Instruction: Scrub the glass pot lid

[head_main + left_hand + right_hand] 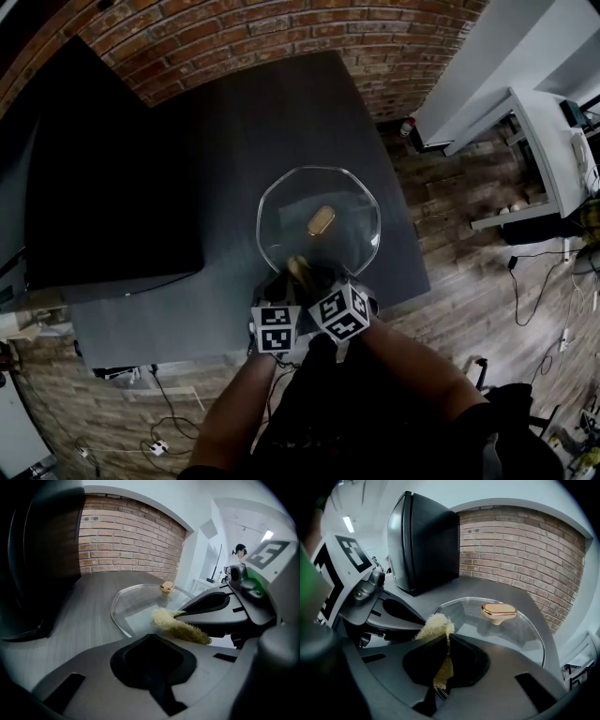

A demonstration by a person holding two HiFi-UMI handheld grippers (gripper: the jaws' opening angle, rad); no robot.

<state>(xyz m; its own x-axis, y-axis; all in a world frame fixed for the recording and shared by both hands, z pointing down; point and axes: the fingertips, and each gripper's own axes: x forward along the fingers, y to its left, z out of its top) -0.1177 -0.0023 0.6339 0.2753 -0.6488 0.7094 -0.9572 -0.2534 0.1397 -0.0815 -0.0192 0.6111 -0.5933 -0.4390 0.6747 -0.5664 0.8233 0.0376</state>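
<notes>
Clear, smooth, glossy glass in the pot lid [354, 202], with a shiny gold-coloured knob [321, 220]. Coarse, fibrous, straw-coloured scrubber [180, 626]; matt grey bench [281, 112] with faint grain. Rough red brick on the wall [281, 28]

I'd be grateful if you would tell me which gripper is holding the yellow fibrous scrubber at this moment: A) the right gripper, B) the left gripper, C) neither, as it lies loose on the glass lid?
A: the right gripper view shows the right gripper shut on the yellow scrubber, with its tuft sticking out toward the glass pot lid. The left gripper has nothing between its jaws.
</notes>
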